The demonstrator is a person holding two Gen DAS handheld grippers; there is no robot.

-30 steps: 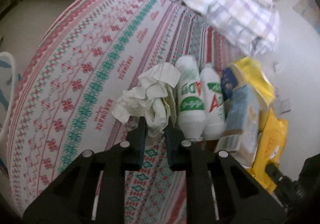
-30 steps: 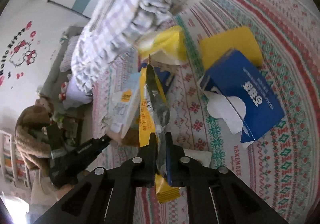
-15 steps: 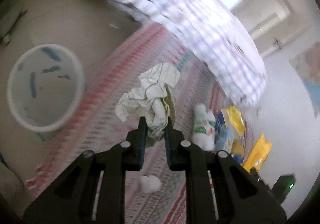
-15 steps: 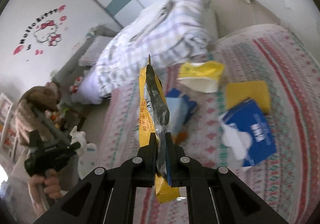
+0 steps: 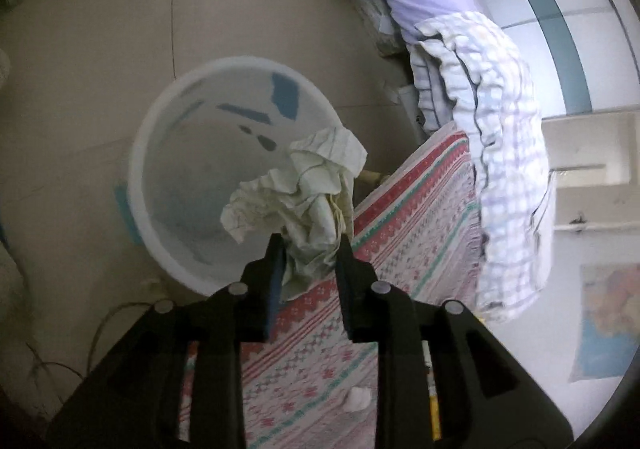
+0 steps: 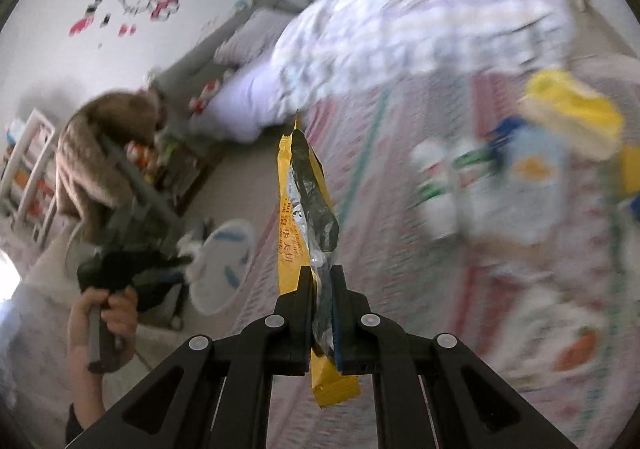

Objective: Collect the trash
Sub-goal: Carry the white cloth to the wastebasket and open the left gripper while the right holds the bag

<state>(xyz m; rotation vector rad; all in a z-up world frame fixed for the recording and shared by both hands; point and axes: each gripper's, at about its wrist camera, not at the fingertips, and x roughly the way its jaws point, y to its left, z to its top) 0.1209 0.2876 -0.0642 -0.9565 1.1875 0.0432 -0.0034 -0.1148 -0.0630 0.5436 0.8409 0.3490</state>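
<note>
The left gripper (image 5: 308, 249) has parted its fingers since half a second ago: then they pinched the crumpled tissue (image 5: 298, 193) tight, now they stand noticeably apart, the wad sitting loosely between them, touching the left finger; whether it touches the right one cannot be told. A second ago this gripper was over the patterned bedspread (image 5: 404, 233) beside two white bottles. Now it has swung out past the bed's edge, and the tissue hangs over the open mouth of the white bin (image 5: 160, 153), which stands on the beige floor just beside the bed. Nearer than the bin, a small white scrap (image 5: 357, 397) lies on the bedspread between the gripper's arms. Beyond the bin, a checked quilt (image 5: 500, 129) drapes over the bed.

The right gripper (image 6: 322, 281) keeps its fingers narrow, clamped on a yellow and silver wrapper (image 6: 308, 193) that stands upright; the wrapper's lower end pokes out below the fingers. Its view has swept sideways and is badly smeared. The white bottles (image 6: 440, 193) and yellow packs (image 6: 572, 109) on the bed are blurs, their print unreadable. To the left, the person's hand (image 6: 108, 313) holds the left gripper at the bin, with a brown plush toy (image 6: 100, 145) behind. The wall decal is too blurred to read.
</note>
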